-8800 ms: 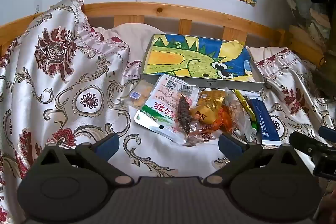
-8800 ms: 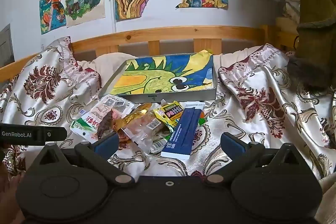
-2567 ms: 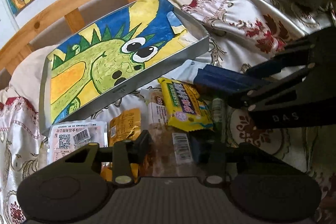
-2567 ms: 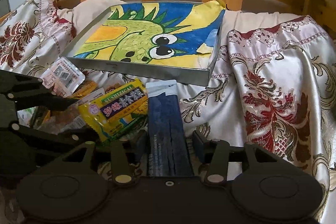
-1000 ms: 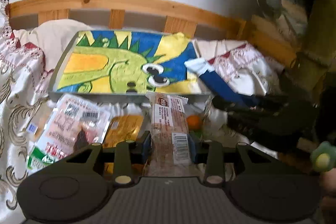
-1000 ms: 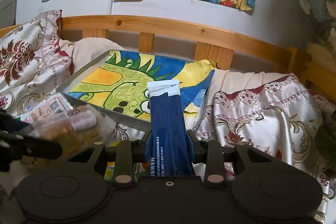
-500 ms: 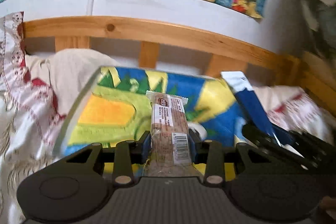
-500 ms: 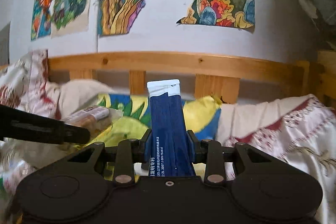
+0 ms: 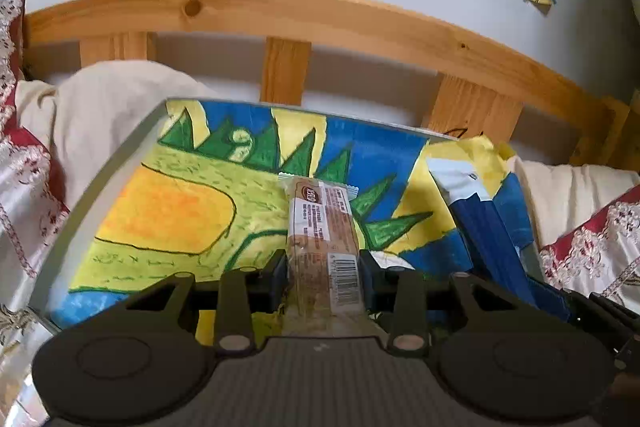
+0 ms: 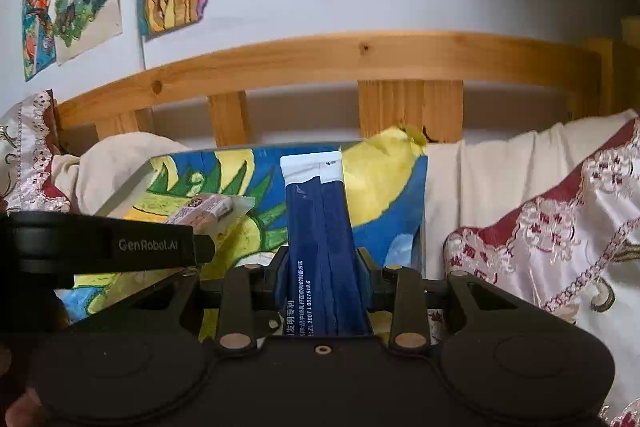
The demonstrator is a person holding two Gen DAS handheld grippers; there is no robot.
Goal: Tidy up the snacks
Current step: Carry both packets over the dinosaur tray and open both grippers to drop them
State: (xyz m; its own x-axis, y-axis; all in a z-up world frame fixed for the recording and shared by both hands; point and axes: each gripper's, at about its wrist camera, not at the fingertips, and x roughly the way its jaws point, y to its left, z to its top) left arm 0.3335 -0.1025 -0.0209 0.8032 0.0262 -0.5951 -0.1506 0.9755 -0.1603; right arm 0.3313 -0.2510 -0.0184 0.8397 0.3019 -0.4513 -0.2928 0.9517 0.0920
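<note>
We held the left gripper (image 9: pixel 323 277) above the painted tray (image 9: pixel 100 187), its jaws closed on the brown snack bar (image 9: pixel 322 227). Just beside it, over the same tray, our right gripper (image 10: pixel 322 277) was clamped on the blue packet (image 10: pixel 320 227).

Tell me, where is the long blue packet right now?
The blue packet is pinched in the right gripper, held over the right end of the dinosaur box, right of the brown snack bar.
</note>
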